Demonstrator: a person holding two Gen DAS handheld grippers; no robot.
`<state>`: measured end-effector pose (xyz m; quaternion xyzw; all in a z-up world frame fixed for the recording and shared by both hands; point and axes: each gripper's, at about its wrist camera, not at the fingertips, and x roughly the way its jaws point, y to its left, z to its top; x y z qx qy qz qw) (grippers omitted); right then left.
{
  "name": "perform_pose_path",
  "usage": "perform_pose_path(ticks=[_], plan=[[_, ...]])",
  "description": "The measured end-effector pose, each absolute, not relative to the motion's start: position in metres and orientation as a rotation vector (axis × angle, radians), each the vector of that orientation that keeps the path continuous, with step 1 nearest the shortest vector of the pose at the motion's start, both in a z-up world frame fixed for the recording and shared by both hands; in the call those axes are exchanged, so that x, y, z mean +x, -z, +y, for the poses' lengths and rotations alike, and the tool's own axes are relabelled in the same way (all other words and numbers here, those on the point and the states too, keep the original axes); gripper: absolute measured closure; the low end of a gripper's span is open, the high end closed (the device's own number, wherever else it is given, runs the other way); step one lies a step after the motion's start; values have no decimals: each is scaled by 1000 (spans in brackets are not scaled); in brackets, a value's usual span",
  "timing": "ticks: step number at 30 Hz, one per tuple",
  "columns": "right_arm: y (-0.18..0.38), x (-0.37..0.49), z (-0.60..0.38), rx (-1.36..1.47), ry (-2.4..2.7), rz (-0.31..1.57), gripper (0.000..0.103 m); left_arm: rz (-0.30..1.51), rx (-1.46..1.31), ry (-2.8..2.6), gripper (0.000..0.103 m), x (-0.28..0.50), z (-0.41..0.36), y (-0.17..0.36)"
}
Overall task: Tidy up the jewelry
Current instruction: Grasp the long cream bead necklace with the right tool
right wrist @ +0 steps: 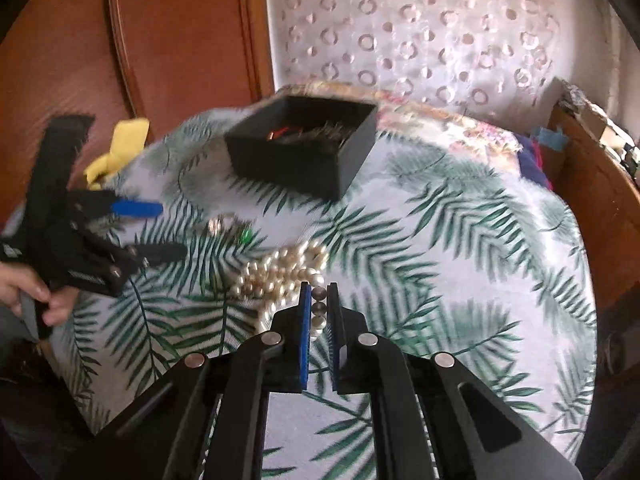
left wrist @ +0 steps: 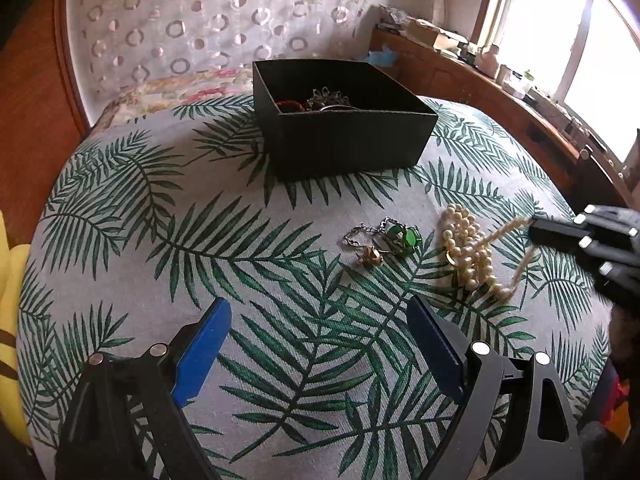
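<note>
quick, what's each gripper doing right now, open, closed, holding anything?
Left gripper: open, holding nothing.
Right gripper: shut on the pearl necklace, a strand between its jaws.

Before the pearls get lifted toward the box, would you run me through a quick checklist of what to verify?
1. Right gripper shut on the pearl necklace: ok, beads sit between its blue pads.
2. Whole necklace off the cloth: not ok, most of it lies heaped on the leaf-print cloth.
3. Black box open, with room: ok, no lid, only a few pieces inside.
4. Left gripper clear of the way: ok, open, empty, set back from the jewelry.
5. Green pendant chain free of the pearls: ok in the left wrist view, a gap between them.
6. Strand untangled: cannot tell.
</note>
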<state>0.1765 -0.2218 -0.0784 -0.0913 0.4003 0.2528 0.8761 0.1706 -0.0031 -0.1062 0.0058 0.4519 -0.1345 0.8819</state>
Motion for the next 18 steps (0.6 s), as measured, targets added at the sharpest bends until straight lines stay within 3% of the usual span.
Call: perform_pose_path(ticks=[12, 18], plan=[[49, 182, -253, -168, -447, 759, 94, 916, 50, 299, 18, 177, -20, 101], [54, 184, -262, -153, -426, 768, 94, 917, 74, 318, 40, 185, -31, 102]])
